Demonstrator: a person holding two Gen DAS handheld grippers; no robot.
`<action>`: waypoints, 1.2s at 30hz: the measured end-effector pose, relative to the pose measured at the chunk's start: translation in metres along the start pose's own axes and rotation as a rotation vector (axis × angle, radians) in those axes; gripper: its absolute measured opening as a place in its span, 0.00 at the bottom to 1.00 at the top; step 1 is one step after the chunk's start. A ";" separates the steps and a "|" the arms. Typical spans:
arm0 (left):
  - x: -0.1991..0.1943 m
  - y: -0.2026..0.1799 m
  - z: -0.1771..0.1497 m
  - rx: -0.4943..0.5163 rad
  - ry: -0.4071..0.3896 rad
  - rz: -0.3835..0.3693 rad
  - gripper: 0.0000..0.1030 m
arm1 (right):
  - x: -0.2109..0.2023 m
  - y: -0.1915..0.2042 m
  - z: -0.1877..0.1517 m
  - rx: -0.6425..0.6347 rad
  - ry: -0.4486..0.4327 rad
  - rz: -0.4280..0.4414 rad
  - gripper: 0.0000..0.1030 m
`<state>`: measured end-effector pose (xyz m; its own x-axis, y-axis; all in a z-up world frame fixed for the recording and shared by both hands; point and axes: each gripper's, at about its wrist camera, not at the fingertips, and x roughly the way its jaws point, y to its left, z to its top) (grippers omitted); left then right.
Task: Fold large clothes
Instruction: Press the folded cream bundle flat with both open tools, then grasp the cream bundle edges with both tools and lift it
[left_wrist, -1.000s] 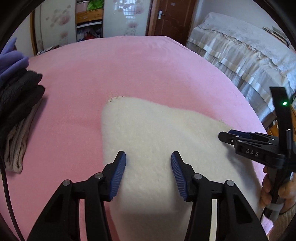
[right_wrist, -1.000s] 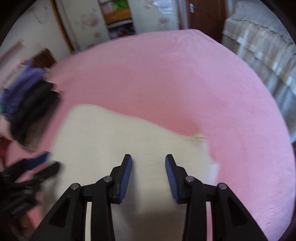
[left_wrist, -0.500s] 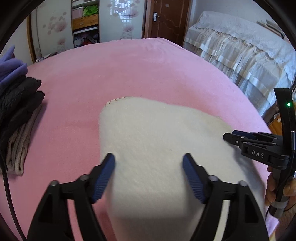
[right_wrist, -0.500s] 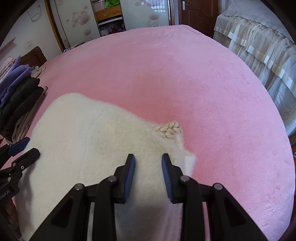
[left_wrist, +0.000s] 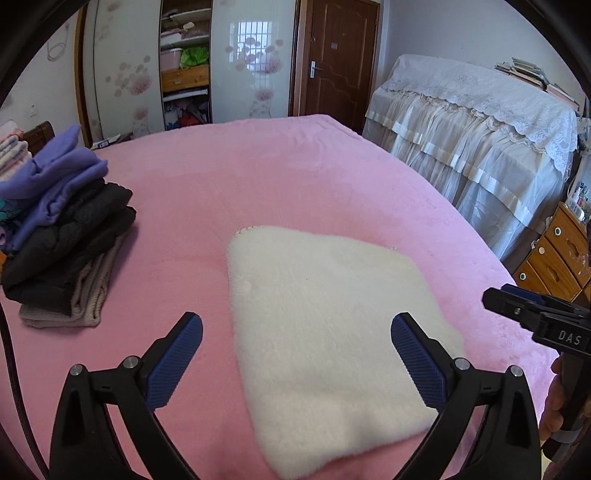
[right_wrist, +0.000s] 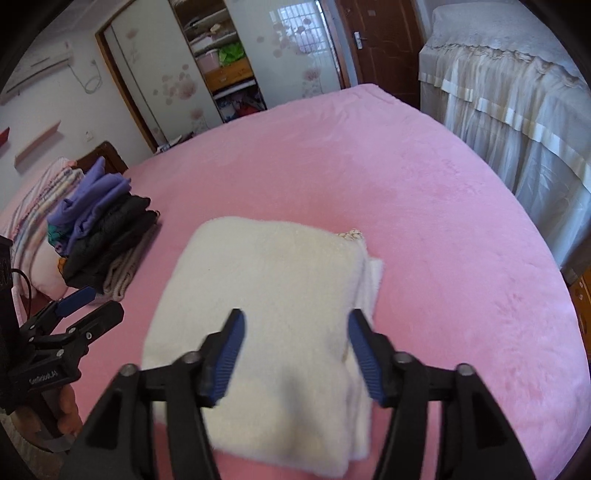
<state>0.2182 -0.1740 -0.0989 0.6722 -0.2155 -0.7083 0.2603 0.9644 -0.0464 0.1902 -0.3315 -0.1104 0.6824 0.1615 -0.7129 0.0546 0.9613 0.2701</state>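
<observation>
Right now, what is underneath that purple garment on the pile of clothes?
Under the purple garment lie folded black clothes, then a beige knit on the pink blanket. Anything deeper inside the pile is covered.

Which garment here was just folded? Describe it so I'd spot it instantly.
Start at the big pink bed. Near its front lies a folded cream fleece garment, alone. The pile of clothes to its left is purple, black and beige; this one is plain, fluffy white.

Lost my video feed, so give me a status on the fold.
Left claw and right claw open, just widened, nothing gripped. White fleece folded flat on the pink bed. Clothes stack off to the side, nothing blocking.
</observation>
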 end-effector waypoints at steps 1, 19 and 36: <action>-0.006 -0.001 -0.001 0.001 -0.002 -0.002 0.99 | -0.011 -0.001 -0.003 0.000 -0.018 -0.011 0.67; -0.045 -0.047 -0.028 0.023 0.073 -0.033 0.99 | -0.076 -0.014 -0.016 -0.048 -0.024 -0.054 0.85; -0.005 -0.031 -0.016 0.001 0.186 -0.064 0.99 | -0.058 -0.023 -0.017 -0.080 0.067 -0.041 0.90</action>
<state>0.1952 -0.1998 -0.1053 0.5150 -0.2441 -0.8217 0.2992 0.9495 -0.0945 0.1373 -0.3596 -0.0861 0.6306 0.1336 -0.7645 0.0215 0.9817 0.1893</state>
